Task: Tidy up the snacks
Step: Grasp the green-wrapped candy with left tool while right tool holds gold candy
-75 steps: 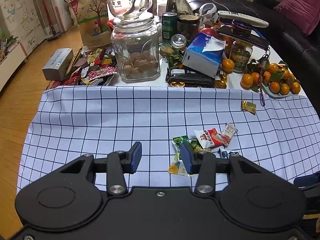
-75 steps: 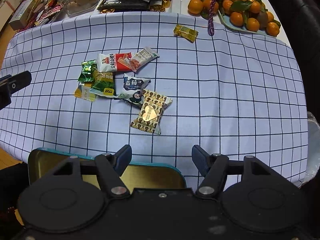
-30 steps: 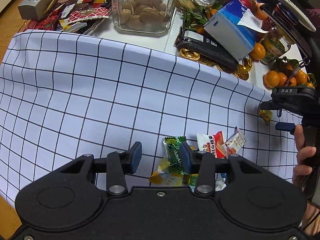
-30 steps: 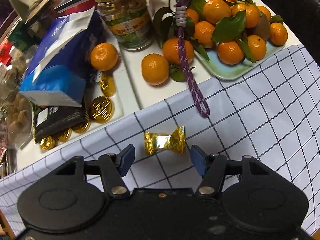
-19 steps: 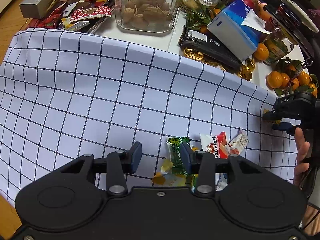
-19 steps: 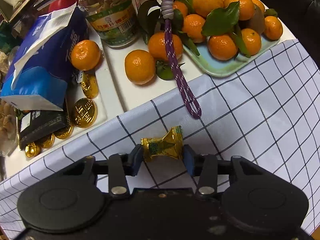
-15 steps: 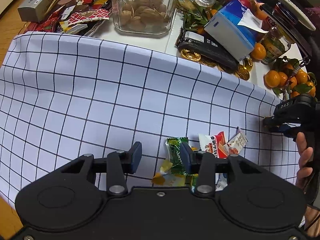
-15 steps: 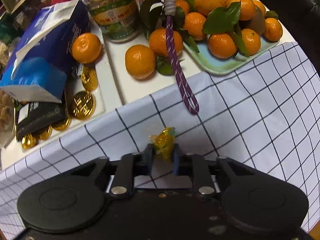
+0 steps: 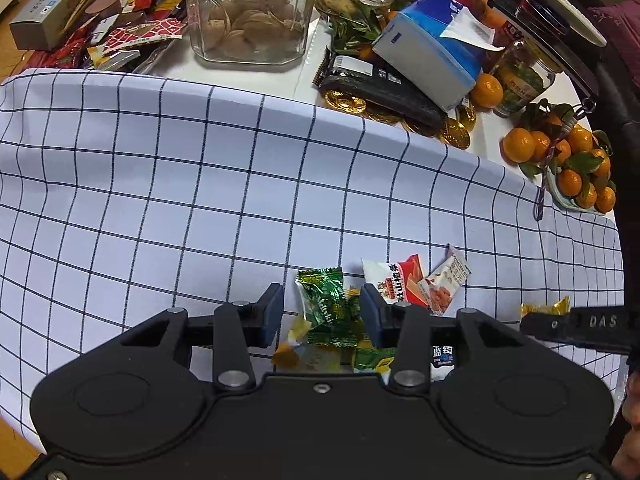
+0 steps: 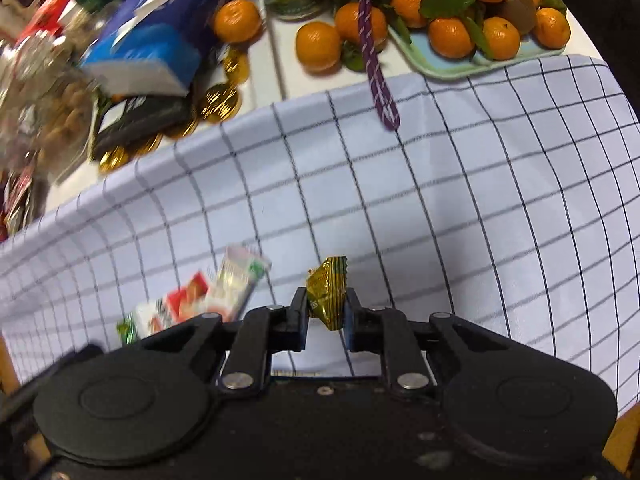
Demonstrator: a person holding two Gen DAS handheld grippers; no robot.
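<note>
Snacks lie in a small heap on the checked cloth [image 9: 240, 184], low and right of centre in the left wrist view. Left to right there: green wrapped sweet [image 9: 320, 296], red-and-white packet [image 9: 394, 276], slim peanut packet [image 9: 446, 280]. More wrappers lie under the tool, partly hidden

Beyond the cloth's far edge, left to right: grey box [image 9: 50, 16], pile of loose wrappers [image 9: 120, 36], glass jar of walnuts [image 9: 248, 12], black packet [image 9: 380, 88] with gold foil coins [image 9: 346, 102] beside it, blue tissue pack [image 9: 430, 52] resting on the black packet, tray of mandarins [image 9: 576, 172]. Purple cord [image 10: 376, 68] trails from the fruit onto the cloth edge

Left gripper [image 9: 322, 316] sits low over the heap, fingers apart, the green sweet between them; contact cannot be told

Right gripper [image 10: 326, 316] is clamped on a gold wrapped candy [image 10: 328, 292], held clear above the cloth, wrapper end sticking up past the fingertips. In the left wrist view this tool enters from the right edge, level with the heap, gold wrapper showing at its tip. Right wrist view is blurred on its left side; the packets show there only as smears
</note>
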